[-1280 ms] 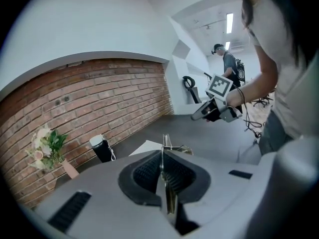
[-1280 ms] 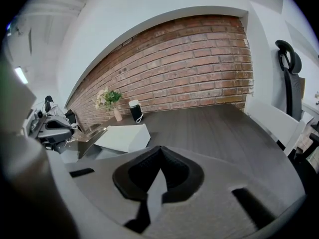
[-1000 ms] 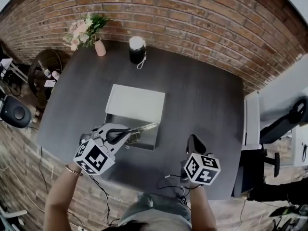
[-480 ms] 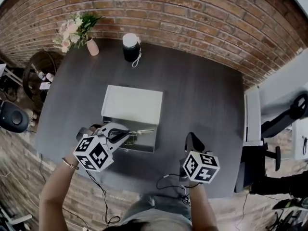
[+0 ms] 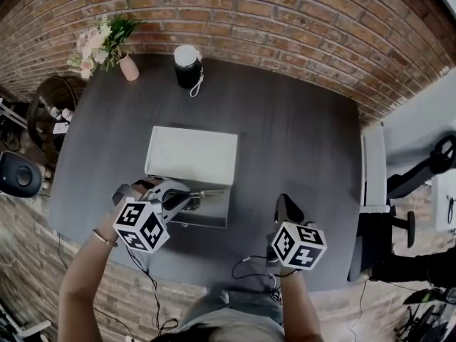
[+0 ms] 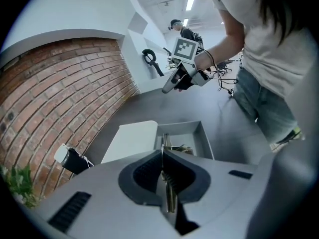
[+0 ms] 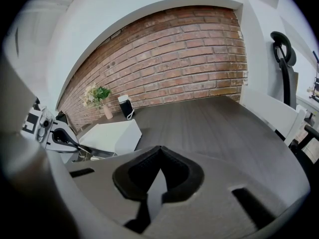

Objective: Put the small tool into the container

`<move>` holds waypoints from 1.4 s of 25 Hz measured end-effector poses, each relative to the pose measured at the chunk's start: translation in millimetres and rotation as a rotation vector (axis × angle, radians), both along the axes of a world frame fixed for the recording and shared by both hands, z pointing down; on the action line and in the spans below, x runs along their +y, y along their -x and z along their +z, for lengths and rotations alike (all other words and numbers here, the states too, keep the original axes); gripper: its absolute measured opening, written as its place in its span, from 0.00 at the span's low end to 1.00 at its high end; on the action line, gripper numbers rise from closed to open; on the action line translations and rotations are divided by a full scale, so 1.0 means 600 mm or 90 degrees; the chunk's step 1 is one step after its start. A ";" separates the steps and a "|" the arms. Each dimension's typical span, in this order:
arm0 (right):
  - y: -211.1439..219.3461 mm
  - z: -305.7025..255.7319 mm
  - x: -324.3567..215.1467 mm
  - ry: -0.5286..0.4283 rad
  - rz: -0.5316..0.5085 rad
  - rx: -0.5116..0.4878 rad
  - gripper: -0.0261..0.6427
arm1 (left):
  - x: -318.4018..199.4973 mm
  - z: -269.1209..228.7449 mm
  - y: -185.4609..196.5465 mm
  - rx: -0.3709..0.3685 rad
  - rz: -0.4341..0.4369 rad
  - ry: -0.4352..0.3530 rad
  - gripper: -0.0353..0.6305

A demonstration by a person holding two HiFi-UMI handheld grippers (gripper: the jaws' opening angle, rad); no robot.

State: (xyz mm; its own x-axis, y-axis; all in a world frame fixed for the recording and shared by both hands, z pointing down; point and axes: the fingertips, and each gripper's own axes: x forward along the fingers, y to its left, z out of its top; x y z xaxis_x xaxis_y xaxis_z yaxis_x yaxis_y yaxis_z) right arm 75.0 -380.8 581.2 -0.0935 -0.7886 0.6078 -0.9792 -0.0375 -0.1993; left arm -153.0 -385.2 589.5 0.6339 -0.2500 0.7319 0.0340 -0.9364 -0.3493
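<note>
Since a second ago the left gripper (image 5: 187, 197) has eased lower and the tool's tip has drawn back from the container's far edge to over its inside. Its jaws are clamped on the small tool (image 6: 169, 195), a thin metal piece that sticks out straight ahead of them above the open grey container (image 6: 207, 138). A white lid (image 6: 130, 141) lies ahead and left of those jaws. Well off to their right, the right gripper (image 5: 285, 209) is over the dark desk (image 5: 306, 134), jaws pressed together with nothing between.
</note>
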 end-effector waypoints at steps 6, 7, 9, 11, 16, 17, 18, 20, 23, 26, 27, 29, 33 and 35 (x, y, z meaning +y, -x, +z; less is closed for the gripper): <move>-0.006 0.005 0.002 0.005 0.004 0.000 0.04 | -0.008 0.016 -0.001 -0.010 0.003 -0.032 0.06; -0.007 0.005 0.002 0.005 0.004 -0.001 0.04 | -0.008 0.019 0.000 -0.011 0.002 -0.035 0.06; -0.006 0.003 0.002 0.004 0.003 -0.003 0.04 | -0.008 0.026 -0.001 -0.008 -0.003 -0.036 0.06; -0.005 0.001 0.002 0.002 0.000 -0.004 0.04 | -0.008 0.029 -0.002 -0.001 -0.010 -0.040 0.06; -0.004 -0.001 0.001 -0.001 -0.002 -0.016 0.04 | -0.012 0.033 -0.003 0.016 -0.027 -0.067 0.06; -0.003 0.000 0.002 -0.001 -0.002 -0.019 0.04 | -0.014 0.034 -0.003 0.017 -0.032 -0.071 0.06; -0.003 0.000 0.003 -0.001 -0.003 -0.019 0.04 | -0.014 0.036 -0.004 0.018 -0.035 -0.072 0.06; -0.003 0.000 0.005 0.000 -0.005 -0.019 0.04 | -0.011 0.039 -0.005 0.017 -0.039 -0.065 0.06; -0.005 0.001 0.008 0.000 -0.006 -0.020 0.04 | -0.002 0.045 -0.008 0.008 -0.041 -0.040 0.07; -0.007 0.001 0.011 0.001 -0.004 -0.021 0.04 | -0.001 0.046 -0.009 0.009 -0.055 -0.019 0.07; -0.008 0.002 0.012 0.001 -0.004 -0.021 0.04 | -0.001 0.046 -0.008 0.012 -0.062 -0.009 0.07; -0.010 0.002 0.015 0.001 -0.002 -0.023 0.04 | 0.001 0.047 -0.009 0.016 -0.075 0.014 0.07; -0.016 0.004 0.020 0.002 0.002 -0.025 0.04 | 0.006 0.050 -0.010 0.022 -0.095 0.048 0.08; -0.020 0.005 0.022 0.002 0.005 -0.025 0.04 | 0.010 0.052 -0.010 0.021 -0.101 0.060 0.09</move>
State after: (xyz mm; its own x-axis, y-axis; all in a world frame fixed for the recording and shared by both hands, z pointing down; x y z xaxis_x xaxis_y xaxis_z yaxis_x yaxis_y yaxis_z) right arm 86.9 -367.4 584.2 -0.1110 -0.7879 0.6057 -0.9701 -0.0465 -0.2382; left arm -146.9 -379.3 620.7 0.6159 -0.2810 0.7360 -0.1276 -0.9575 -0.2588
